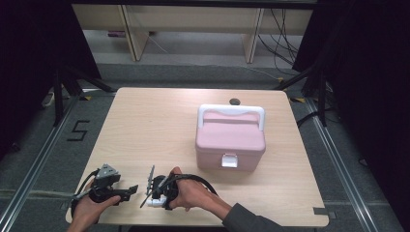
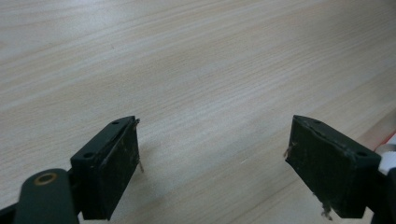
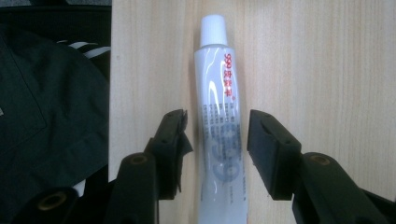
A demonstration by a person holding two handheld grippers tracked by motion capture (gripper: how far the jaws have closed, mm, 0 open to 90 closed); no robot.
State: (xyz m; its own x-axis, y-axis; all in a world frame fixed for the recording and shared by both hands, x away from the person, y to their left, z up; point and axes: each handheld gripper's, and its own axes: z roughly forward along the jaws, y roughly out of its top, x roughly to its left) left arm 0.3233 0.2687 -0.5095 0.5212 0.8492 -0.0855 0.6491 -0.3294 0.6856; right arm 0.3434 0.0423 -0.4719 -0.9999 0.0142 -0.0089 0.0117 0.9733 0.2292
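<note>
A white tube [image 3: 219, 84] with a white cap and red lettering lies flat on the wooden table [image 3: 327, 70], near its front edge. My right gripper [image 3: 217, 126] points down over it, one jaw on each side of the tube's body, with a thin gap at each pad. In the high view the right gripper [image 1: 157, 192] is at the front of the table with the tube's white end [image 1: 155, 203] below it. My left gripper [image 1: 129, 191] rests to its left, and its jaws [image 2: 215, 135] stand wide apart over bare wood with nothing between them.
A pink box [image 1: 231, 140] with a white handle and a white front latch, lid down, stands right of the table's middle. The table's front edge and a person's dark clothing [image 3: 46, 116] lie close beside the tube. A small dark hole [image 1: 235, 101] marks the far edge.
</note>
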